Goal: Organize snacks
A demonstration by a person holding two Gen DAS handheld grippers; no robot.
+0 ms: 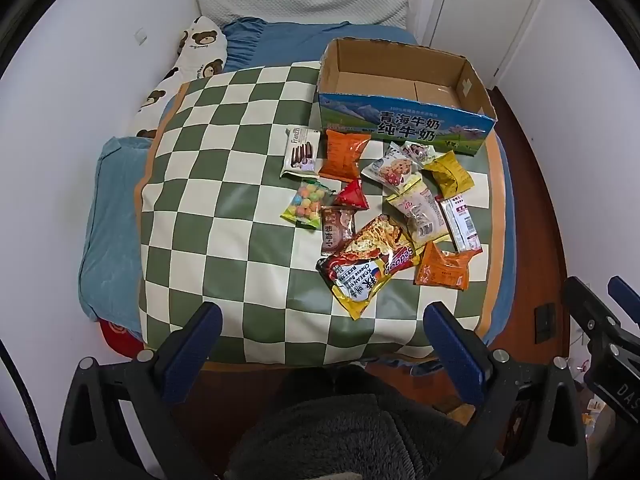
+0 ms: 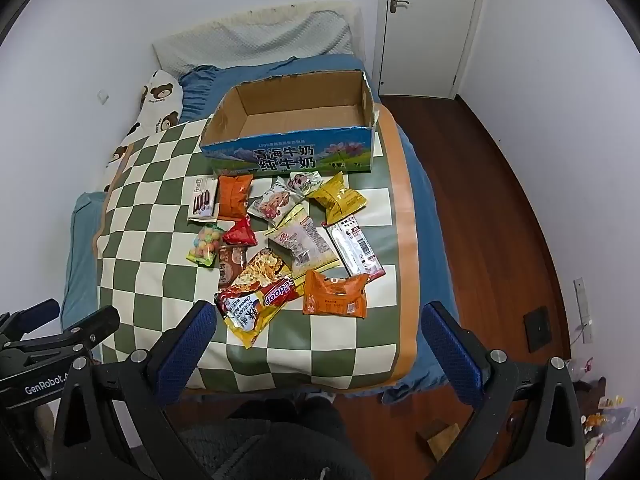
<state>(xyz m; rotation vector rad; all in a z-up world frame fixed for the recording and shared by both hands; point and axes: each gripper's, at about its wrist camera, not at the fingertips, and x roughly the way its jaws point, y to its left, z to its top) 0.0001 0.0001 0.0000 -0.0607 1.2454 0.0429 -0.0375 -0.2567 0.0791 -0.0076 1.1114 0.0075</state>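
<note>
Hovering at six o'clock, we hold left claw and right claw spread, empty; snacks lie scattered on the bed, box waiting at twelve.

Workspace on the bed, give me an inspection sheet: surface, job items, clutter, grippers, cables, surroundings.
Surface: green and white checkered mat laid over a blue bedspread.
Job's things: cardboard box open and empty at the mat's far edge; about a dozen snack packets loose in front of it, some overlapping, among them a noodle packet, an orange packet and a candy bag.
Clutter: bear-print pillow at the far left of the mat.
Grippers: left gripper and right gripper both open, empty, short of the mat's near edge.
Cables: nothing seen.
Surroundings: white walls, closed door, wooden floor.
</note>
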